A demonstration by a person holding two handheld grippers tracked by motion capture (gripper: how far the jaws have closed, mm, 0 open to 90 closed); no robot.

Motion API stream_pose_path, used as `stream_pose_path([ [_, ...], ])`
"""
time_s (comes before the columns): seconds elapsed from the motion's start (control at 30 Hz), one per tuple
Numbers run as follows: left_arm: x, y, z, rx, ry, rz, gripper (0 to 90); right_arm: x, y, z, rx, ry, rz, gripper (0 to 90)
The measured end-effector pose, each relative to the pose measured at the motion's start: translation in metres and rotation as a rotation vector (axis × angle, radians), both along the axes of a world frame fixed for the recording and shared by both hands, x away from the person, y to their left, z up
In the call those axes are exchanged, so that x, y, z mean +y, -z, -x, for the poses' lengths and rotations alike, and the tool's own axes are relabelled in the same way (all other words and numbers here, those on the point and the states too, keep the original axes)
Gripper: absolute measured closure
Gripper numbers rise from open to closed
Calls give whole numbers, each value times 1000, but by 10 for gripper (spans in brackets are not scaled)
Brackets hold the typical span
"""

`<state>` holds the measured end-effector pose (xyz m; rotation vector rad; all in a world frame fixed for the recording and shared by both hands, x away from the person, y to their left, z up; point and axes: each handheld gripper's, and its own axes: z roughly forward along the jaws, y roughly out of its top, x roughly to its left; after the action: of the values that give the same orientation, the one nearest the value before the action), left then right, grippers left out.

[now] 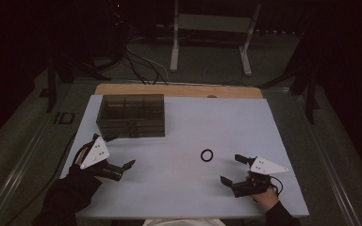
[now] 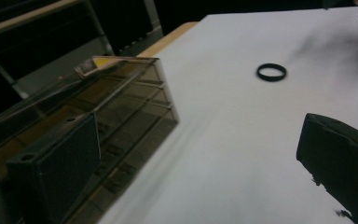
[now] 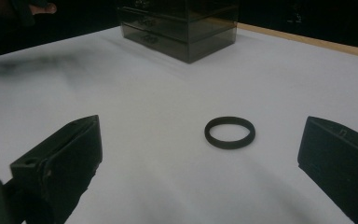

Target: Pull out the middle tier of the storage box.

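Right gripper view: the black ring (image 3: 229, 132) lies flat on the white counter (image 3: 168, 93), ahead of the empty, wide-open right hand-held gripper (image 3: 200, 154); probably light, stiff and low-lying, it is best pinched across its rim, one jaw inside the hole.
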<state>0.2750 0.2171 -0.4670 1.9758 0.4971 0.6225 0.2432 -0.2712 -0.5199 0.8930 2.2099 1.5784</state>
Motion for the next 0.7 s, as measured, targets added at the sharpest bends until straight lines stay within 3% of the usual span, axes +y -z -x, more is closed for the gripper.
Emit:
stream_pose_path([
  [0.53,1,9,-20,-66,-125,-97,10,0,0,0,5,0,1,0],
  [0.7,0,17,-26,-97,-168,-168,10,1,0,0,13,-6,3,0],
])
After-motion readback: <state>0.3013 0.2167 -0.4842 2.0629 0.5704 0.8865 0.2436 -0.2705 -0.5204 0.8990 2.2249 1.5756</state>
